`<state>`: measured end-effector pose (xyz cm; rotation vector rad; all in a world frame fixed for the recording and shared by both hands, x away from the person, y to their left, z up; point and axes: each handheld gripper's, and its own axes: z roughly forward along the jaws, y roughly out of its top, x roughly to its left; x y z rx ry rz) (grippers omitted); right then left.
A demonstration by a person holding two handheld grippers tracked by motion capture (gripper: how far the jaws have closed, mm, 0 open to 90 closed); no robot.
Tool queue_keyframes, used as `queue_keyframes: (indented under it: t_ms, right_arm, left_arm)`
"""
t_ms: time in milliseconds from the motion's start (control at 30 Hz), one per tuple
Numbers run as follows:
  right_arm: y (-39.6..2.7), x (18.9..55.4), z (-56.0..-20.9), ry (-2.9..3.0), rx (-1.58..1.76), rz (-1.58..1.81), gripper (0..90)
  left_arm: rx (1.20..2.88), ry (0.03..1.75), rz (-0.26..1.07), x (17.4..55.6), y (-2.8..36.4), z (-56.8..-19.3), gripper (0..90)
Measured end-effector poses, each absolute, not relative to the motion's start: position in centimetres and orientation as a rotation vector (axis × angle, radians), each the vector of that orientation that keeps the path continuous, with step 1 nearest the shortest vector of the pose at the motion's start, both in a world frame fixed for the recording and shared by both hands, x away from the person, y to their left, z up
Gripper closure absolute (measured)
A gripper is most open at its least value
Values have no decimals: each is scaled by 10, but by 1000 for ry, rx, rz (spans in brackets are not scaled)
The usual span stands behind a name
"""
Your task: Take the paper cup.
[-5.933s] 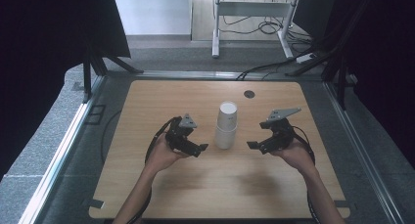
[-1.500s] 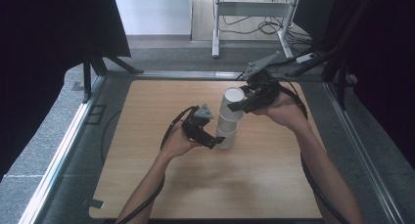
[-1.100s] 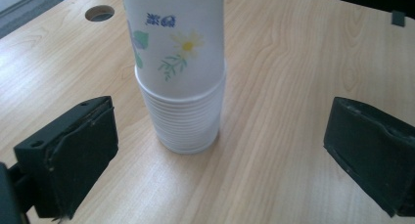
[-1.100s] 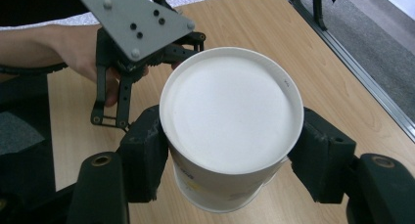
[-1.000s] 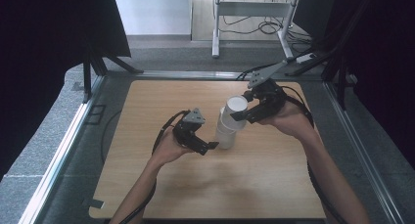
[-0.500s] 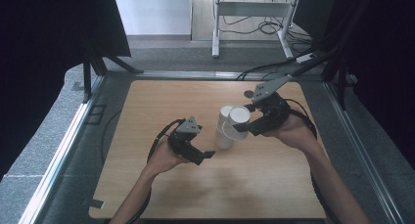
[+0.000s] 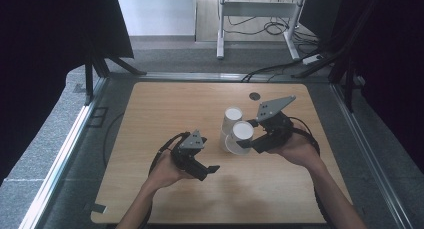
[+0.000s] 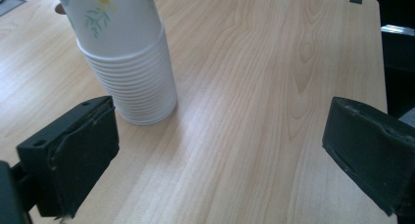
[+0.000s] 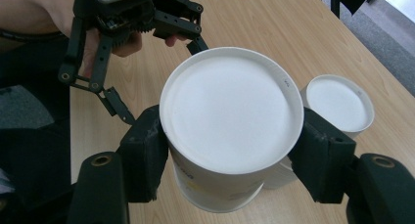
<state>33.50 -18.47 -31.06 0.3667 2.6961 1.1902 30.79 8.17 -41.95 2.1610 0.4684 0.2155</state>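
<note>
While the left tool [image 7: 212,168] gapes empty, the right tool [image 9: 230,158] has lowered its clamped paper cup [image 9: 230,126] beside the stack [image 7: 231,120].

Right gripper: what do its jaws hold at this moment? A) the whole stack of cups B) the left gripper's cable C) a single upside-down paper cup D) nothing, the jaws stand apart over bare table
C: in the right gripper view the right gripper has its pads pressed on both sides of one upside-down paper cup, while the stack of cups stands apart on the table.
</note>
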Motion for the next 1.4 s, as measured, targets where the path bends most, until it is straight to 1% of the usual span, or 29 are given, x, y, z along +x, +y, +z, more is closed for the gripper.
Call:
queue_keyframes:
  t_ms: [467, 767, 1000, 1400]
  right_arm:
    - [-192, 325, -341, 2686, 369, 1237, 354]
    - [-197, 320, -362, 2685, 384, 1292, 354]
    - [-200, 317, -382, 2679, 383, 1343, 355]
    - [-198, 310, -412, 2669, 367, 1463, 356]
  left_arm:
    - [2157, 465, 224, 293, 83, -437, 40]
    - [2135, 447, 182, 286, 80, -451, 37]
    - [2124, 436, 173, 283, 78, -460, 58]
    - [2116, 419, 179, 278, 79, -464, 72]
